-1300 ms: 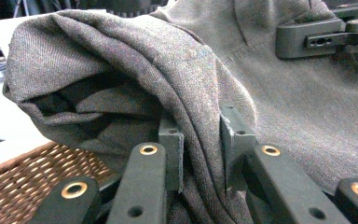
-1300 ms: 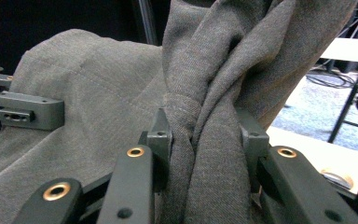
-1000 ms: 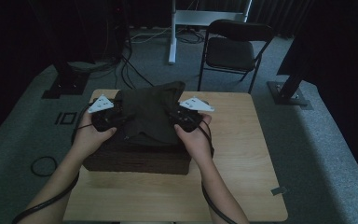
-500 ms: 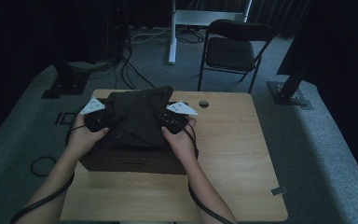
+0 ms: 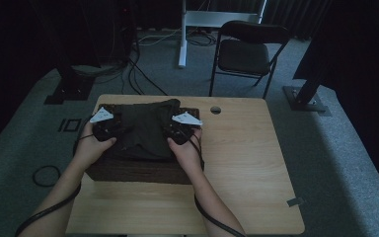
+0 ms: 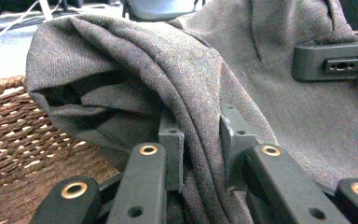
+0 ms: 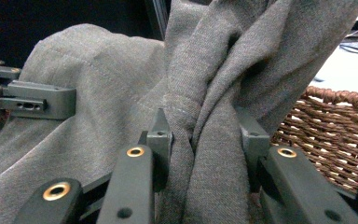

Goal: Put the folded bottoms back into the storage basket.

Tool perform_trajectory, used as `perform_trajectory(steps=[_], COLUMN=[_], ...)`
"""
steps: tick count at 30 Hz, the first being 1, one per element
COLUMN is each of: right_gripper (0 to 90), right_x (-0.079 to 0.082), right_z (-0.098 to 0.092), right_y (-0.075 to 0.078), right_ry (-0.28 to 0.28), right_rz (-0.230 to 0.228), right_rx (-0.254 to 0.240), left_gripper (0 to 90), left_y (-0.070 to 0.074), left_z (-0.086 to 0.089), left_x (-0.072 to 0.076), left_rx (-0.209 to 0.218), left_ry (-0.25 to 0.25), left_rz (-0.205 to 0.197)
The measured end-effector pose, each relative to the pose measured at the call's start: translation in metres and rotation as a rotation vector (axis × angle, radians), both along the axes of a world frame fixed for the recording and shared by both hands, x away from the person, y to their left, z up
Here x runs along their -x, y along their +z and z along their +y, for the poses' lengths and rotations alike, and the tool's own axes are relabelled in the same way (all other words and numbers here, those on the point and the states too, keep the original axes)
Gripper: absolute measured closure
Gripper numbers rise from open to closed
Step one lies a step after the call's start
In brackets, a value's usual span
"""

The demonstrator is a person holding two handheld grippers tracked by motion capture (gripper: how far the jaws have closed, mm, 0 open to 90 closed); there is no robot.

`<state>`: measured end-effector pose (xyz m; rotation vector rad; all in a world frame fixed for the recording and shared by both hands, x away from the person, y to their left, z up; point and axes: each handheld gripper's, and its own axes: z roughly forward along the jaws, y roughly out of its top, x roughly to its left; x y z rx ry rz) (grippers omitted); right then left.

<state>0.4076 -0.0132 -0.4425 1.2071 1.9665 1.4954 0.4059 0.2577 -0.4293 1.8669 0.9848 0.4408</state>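
1. Since the earlier frame, both my grippers and the grey cloth (image 5: pixel 140 129) have sunk toward the wicker basket (image 5: pixel 133 170).
2. Left gripper (image 6: pixel 200 140): pinching a cloth fold.
3. Right gripper (image 7: pixel 205 140): clamped on bunched cloth.
4. Cloth drapes over the basket on the table (image 5: pixel 246 163).
5. Chair (image 5: pixel 246 52) beyond.

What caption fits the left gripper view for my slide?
Left gripper clamped on a bunched fold of grey cloth above a wicker basket.
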Motion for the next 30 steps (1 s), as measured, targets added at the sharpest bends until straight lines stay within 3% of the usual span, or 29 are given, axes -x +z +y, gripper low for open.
perform_trajectory(steps=[7, 13, 15, 22, 30], right_gripper=[65.5, 65.5, 65.5, 65.4, 65.0], right_x=[0.001, 0.004, 0.004, -0.002, -0.012], right_z=[0.0, -0.002, -0.001, 0.002, 0.011], right_y=[-0.006, -0.012, -0.014, -0.02, -0.027], right_ry=[0.001, 0.012, 0.015, 0.019, 0.027], right_rz=[0.009, 0.036, 0.058, 0.112, 0.158], right_rx=[0.0, -0.003, 0.006, 0.017, 0.12], left_gripper=[74.8, 74.7, 74.7, 74.6, 74.6], left_y=[-0.007, -0.014, -0.017, -0.027, -0.036], left_z=[0.0, 0.004, 0.003, 0.006, 0.007], left_x=[0.002, 0.002, 0.002, -0.002, -0.006], left_rx=[0.005, 0.007, -0.01, -0.008, -0.044], left_ry=[-0.006, -0.004, -0.007, 0.008, 0.027], left_rz=[0.006, 0.045, 0.057, 0.097, 0.131])
